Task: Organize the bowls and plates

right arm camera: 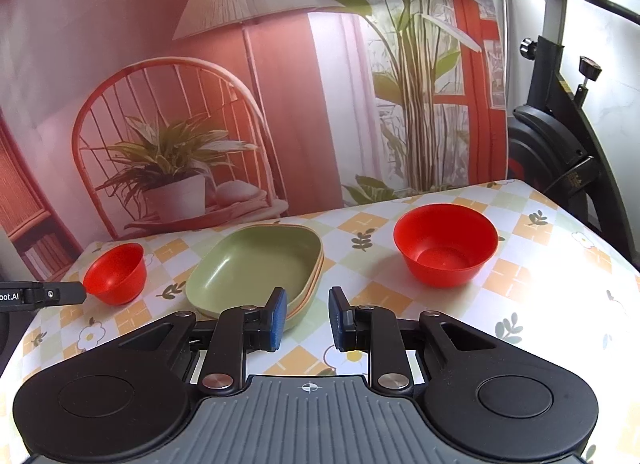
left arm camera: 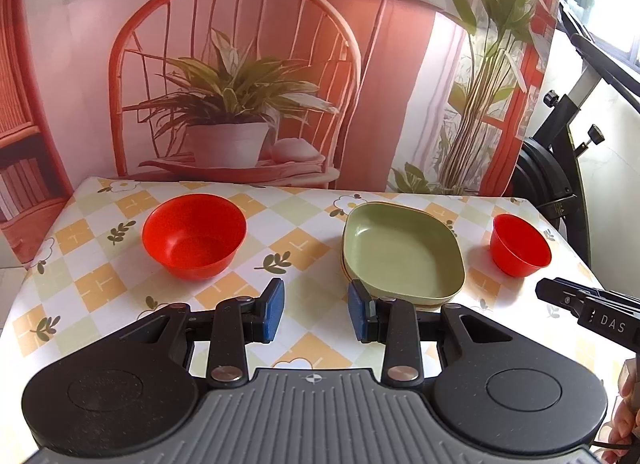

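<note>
Blue pads on your left tool (left arm camera: 316,310) stood apart with nothing between them, and those on your right tool (right arm camera: 307,318) were apart and empty too. Both hovered low over the near edge of the desk (left arm camera: 100,288). Just past your left tool's right pad sat the plates (left arm camera: 402,252), a green one nested on what looked like one or two others, with orange rims showing underneath. Your right tool's left pad sat just in front of the same stack's near corner. To either side, well apart from the stack, stood two red bowls: one bowl (left arm camera: 194,234) out ahead of your left tool, the other bowl (right arm camera: 446,244) ahead of your right. Whether they matched in size I couldn't tell, as each view showed the nearer one larger.

The plates looked already stacked, so I judged the bowls were the step in hand. To do it well, you needed to take one bowl by its rim, one pad inside and one outside, squeeze firmly since the plastic looked slick, lift straight, and lower it centred into the other. You also needed to keep your idle tool clear of the stack, which a nudge could have skewed.
</note>
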The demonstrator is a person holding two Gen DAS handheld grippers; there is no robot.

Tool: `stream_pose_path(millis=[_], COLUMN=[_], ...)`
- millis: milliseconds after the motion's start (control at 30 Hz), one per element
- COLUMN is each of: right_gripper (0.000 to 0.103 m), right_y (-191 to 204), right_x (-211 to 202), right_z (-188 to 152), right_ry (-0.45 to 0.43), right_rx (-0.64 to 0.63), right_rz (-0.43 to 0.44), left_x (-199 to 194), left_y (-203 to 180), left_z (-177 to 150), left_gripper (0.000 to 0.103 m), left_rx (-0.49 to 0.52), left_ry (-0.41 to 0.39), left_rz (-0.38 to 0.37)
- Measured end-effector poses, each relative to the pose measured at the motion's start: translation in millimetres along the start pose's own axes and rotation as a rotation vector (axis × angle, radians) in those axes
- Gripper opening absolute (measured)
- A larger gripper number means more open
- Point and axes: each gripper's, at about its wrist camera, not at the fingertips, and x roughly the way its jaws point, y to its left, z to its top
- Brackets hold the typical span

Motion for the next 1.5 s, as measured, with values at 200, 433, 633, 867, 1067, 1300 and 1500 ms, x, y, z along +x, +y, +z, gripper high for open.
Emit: stream_pose_path(millis=[200, 433, 633, 867, 1067, 1300, 1500], right_gripper=[0.022, 0.022, 0.022, 0.022, 0.021, 0.021, 0.021], right_y=[13, 39, 80, 141, 201, 242, 242], right_x=[-19, -28, -28, -25, -1, 48, 111], right_z=[-3, -9, -19, -21, -14, -2, 9], right_ry=[-0.015, -0.001, 0.042, 0.081, 0.124, 0.151, 0.191], right_rx=[0.005, -0.003, -0.018, -0.044, -0.063, 0.012, 0.114], right_rz=[0.019, 0.037, 0.078, 0.132, 0.189, 0.201, 0.120], left_x=[-28, -51, -62, -77, -82, -54, 9], left_y=[20, 51, 80, 120, 149, 172, 185], left_z=[0, 0, -3, 3, 22, 37, 46], left_gripper=[0.037, 0.037, 0.037, 0.037, 0.037, 0.037, 0.037], left_rx=[0.000, 0.010, 0.002, 0.002, 0.037, 0.034, -0.039], left_ry=[-0.031, -0.059, -0.080, -0.107, -0.121, -0.088, -0.034], left_rz=[0.029, 0.082, 0.114, 0.145, 0.172, 0.157, 0.134])
